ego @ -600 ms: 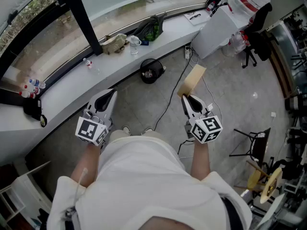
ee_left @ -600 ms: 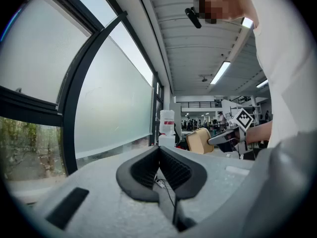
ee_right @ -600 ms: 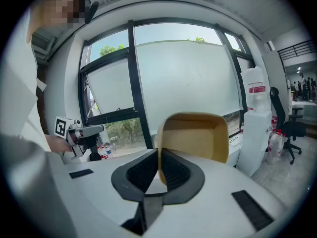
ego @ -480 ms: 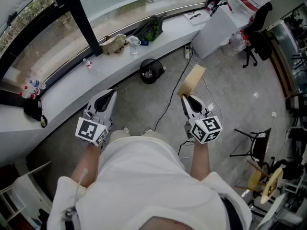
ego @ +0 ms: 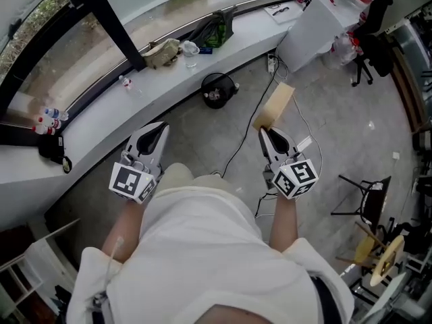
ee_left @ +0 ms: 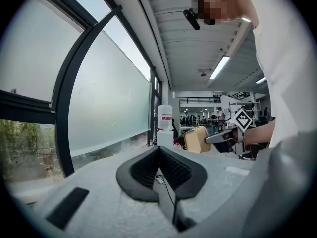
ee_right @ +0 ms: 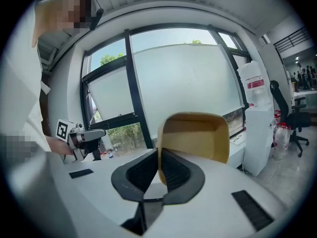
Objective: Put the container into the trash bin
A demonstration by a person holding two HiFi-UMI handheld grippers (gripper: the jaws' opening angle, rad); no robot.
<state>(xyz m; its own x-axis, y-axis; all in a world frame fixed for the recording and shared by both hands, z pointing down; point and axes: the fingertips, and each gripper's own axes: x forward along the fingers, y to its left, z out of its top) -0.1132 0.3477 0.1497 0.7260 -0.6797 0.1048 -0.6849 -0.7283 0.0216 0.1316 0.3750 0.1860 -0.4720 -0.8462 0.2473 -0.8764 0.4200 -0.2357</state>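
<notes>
A tan, open-topped container (ego: 275,105) sticks out forward from my right gripper (ego: 267,133), which is shut on its side wall. In the right gripper view the container (ee_right: 196,135) stands on edge with its wall pinched between the pads of the gripper (ee_right: 159,155). The round black trash bin (ego: 217,90) stands on the floor against the white ledge, ahead of the container and to its left. My left gripper (ego: 159,127) hovers at the left, shut with nothing in it; in its own view the jaws of the gripper (ee_left: 159,150) meet, and the container (ee_left: 196,139) shows beyond them.
A curved white ledge (ego: 101,117) runs under the window, with a bag (ego: 160,51), a cup and small bottles on it. A white cabinet (ego: 314,29) stands at the far right. A black cable (ego: 246,130) trails over the floor. A black stool (ego: 364,198) and chairs are at the right.
The view has shifted slightly as the person steps; a knee now shows where the shoes were. Both grippers keep their pose and the container stays held.
</notes>
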